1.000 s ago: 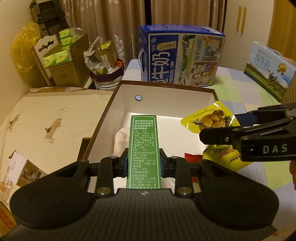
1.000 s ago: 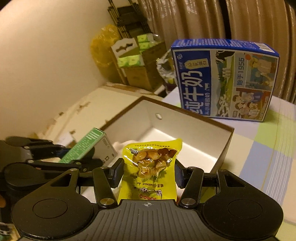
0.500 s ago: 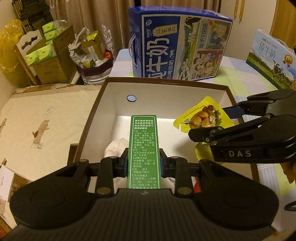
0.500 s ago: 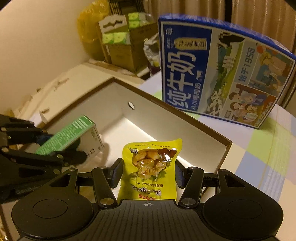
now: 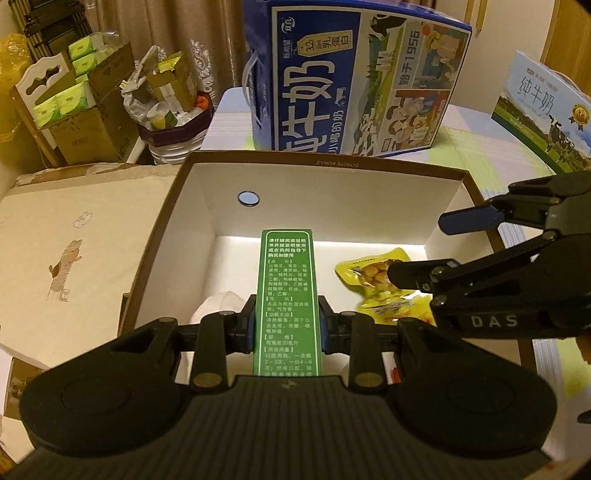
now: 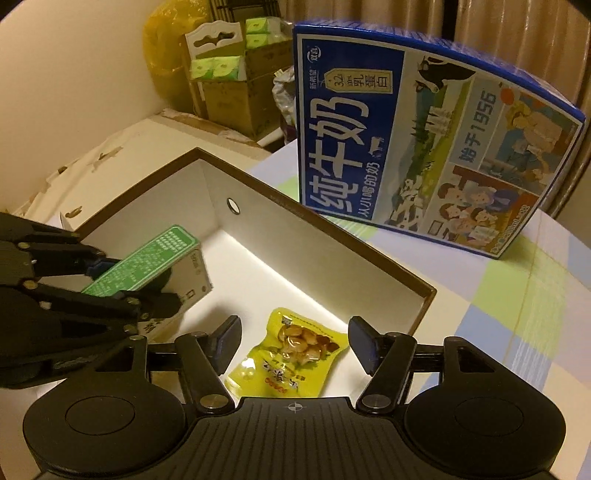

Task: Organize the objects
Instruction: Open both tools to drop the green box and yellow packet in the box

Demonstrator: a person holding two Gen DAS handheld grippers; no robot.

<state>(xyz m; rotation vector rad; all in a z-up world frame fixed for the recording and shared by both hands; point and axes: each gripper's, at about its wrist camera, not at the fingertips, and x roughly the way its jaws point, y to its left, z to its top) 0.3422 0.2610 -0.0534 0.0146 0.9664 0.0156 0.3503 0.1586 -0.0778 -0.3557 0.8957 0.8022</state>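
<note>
Where checked tablecloth (image 6: 498, 295) ends, curtains (image 5: 147, 33) hang behind cluttered cartons (image 5: 92, 122).

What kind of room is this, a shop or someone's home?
Most likely a home: curtains hang behind, a checked tablecloth covers the table, and cardboard boxes of tissue packs stand stacked in the corner.

Both cameras are sitting on the grippers, looking down, close over the open box (image 5: 325, 166). Both are seeing its white inside and the blue carton (image 6: 424, 147) behind.
</note>
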